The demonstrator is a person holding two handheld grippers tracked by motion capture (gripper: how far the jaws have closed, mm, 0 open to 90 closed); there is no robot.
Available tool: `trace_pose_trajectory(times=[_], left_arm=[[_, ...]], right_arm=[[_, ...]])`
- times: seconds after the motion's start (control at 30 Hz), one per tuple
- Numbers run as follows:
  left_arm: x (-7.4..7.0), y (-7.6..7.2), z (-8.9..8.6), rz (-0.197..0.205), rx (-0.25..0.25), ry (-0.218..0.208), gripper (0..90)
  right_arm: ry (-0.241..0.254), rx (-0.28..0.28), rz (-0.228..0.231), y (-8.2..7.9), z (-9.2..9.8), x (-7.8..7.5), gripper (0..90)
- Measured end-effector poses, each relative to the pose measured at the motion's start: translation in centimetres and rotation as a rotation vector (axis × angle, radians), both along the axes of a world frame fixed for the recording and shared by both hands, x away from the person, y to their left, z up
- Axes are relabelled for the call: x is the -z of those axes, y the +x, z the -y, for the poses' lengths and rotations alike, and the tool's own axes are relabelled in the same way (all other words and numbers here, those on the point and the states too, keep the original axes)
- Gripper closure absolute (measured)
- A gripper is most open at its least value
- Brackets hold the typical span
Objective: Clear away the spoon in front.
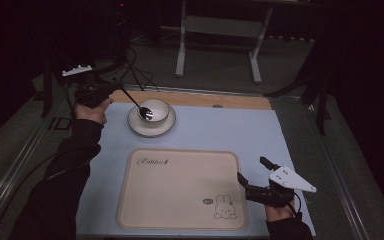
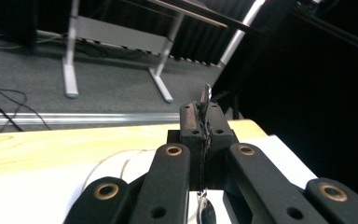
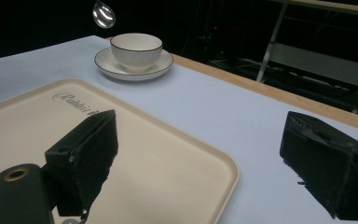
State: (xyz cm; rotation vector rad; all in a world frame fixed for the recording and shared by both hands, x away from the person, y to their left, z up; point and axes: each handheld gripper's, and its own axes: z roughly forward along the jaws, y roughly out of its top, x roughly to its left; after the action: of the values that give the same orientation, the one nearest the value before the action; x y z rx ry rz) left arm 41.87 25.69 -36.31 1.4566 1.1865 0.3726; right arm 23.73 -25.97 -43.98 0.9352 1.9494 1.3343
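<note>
A white cup [image 1: 155,111] stands on a white saucer [image 1: 135,127] at the back of the light blue mat. My left gripper [image 1: 114,89] is shut on the handle of a dark metal spoon [image 1: 132,101], whose bowl hangs over the cup. In the left gripper view the spoon handle [image 2: 206,99] pokes up between the shut gripper [image 2: 203,122]. The right gripper view shows the spoon bowl [image 3: 104,14] in the air above the cup [image 3: 136,49] and saucer [image 3: 165,63]. My right gripper [image 1: 252,170] is open and holds nothing, at the right edge of the cream tray [image 1: 180,200].
The cream tray [image 3: 177,158], printed with "Rabbit" and a bunny, lies at the front middle of the blue mat [image 1: 220,130]. A wooden strip [image 1: 230,101] runs along the table's far edge. Cables [image 1: 140,75] and a white stand [image 1: 217,25] are on the floor beyond.
</note>
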Motion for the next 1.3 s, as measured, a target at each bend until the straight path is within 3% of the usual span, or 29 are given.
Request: trace_pose_trajectory(times=[0.47,0.93,0.97,1.17,1.27,1.3], left_arm=[[-0.8,-3.3,-0.2,-0.023,0.147,0.047,89.5],[0.2,-6.3,-0.1,-0.045,0.301,0.081,89.4],[0.3,-6.7,0.1,-0.045,0.334,0.086,89.4],[1.2,-7.8,0.9,-0.056,0.419,0.105,89.4],[1.7,-8.1,1.2,-0.064,0.443,0.112,89.3],[2.2,-8.3,1.4,-0.069,0.476,0.103,89.3]], right_arm=[[-0.001,0.003,0.004,-0.1,-0.1,0.0,11.1],[-0.003,0.011,0.021,-0.1,-0.1,-0.1,11.1],[-0.002,0.011,0.021,-0.1,-0.1,-0.1,11.1],[-0.005,0.01,0.022,-0.1,-0.1,-0.1,11.1],[-0.006,0.008,0.021,-0.1,-0.2,-0.1,11.1],[-0.006,0.008,0.02,-0.1,-0.2,-0.1,11.1]])
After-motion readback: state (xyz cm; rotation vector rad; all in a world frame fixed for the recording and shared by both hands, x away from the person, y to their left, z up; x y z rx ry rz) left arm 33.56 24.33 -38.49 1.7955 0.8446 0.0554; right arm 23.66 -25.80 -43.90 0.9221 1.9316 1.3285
